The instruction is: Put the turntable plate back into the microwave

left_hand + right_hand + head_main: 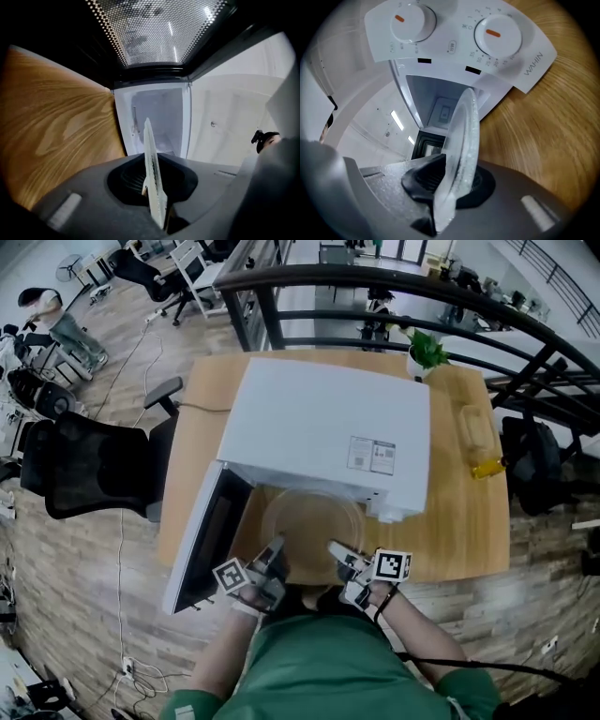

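Open-plan office seen steeply from above, with a wooden table [469, 521] at the centre carrying a white microwave [328, 427]. Its door [199, 545] hangs open to the left, and the cavity faces a person in a green top at the near edge.

A clear glass turntable plate [311, 519] is held just in front of the cavity, above the table's near edge. Its far rim reaches the mouth, but whether it has crossed the threshold cannot be told.

The left gripper [274, 557] is clamped on the plate's near-left rim and the right gripper [339, 557] on its near-right rim. Each gripper's own view shows the glass edge pinched between its jaws. From both grippers the plate extends toward the far side, straight at the opening, so the coming move looks like a level push forward. Both hands sit about equally near the cavity.

Being round, the plate has no long axis. Its flat face appears to lie level, broad side up. The control panel [459, 42] with two dials sits beside the cavity, so the plate probably needs to stay clear of that side.
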